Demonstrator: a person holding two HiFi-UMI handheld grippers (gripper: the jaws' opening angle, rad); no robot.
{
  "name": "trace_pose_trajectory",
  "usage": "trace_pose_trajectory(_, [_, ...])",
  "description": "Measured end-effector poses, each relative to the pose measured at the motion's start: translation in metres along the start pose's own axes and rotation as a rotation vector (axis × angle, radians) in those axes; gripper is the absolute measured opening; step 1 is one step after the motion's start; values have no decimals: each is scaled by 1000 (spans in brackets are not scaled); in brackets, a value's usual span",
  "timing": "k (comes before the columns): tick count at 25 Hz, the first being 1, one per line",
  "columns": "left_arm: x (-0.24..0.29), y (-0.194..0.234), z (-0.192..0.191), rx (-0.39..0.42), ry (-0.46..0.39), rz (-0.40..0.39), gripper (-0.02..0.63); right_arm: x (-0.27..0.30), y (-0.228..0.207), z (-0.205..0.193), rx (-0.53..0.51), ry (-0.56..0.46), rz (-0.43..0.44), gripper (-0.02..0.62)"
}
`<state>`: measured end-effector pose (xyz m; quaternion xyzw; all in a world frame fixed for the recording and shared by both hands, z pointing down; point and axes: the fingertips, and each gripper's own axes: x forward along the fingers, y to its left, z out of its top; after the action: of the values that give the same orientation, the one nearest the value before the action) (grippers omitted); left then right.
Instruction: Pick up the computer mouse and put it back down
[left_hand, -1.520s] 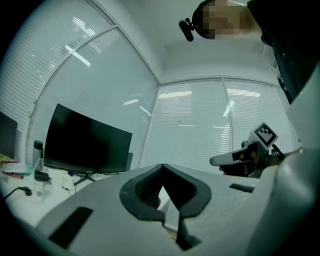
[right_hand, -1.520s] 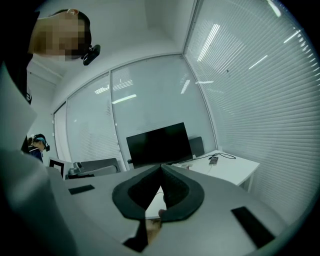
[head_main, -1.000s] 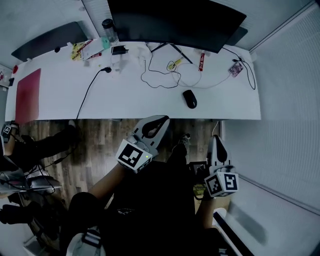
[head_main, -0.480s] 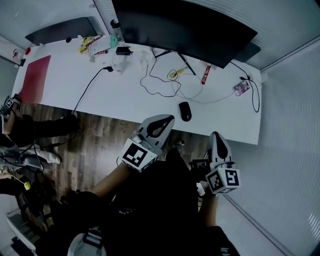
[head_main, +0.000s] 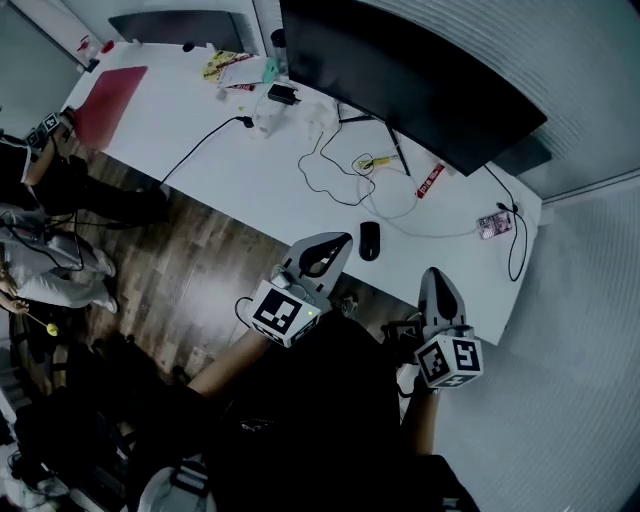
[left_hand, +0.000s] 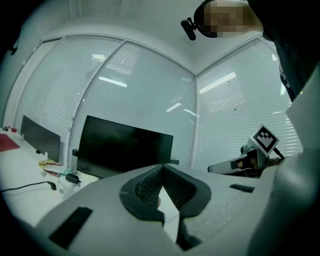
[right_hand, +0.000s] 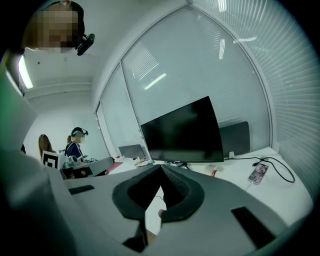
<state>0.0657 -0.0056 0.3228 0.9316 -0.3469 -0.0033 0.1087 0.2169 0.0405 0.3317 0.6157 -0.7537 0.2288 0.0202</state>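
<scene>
Nearest, both claws are pressed together on nothing: the left gripper and, to its right, the right gripper. The computer mouse lies untouched on the white desk, just beyond the left gripper's tip, so pick-up and put-down both remain. Since a second ago the desk has swung diagonal in view, and the mouse now sits closer to the grippers.

Mouse on white desk, left tongs near
</scene>
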Motion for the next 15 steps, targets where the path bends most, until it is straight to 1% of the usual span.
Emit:
trace_pose_trajectory(3, [-2, 0, -4, 4, -2, 58, 6, 8, -4, 2, -21, 27, 57, 0])
trace_pose_trajectory(6, [-7, -3, -13, -21, 11, 91, 6, 14, -9, 0, -38, 52, 90, -2])
trace_pose_trajectory(12, [-9, 7, -27, -43, 34, 137, 6, 32, -11, -1, -30, 92, 106, -2])
trace_pose_trajectory(15, [-7, 12, -34, -71, 38, 127, 6, 43, -8, -9, -23, 116, 102, -2])
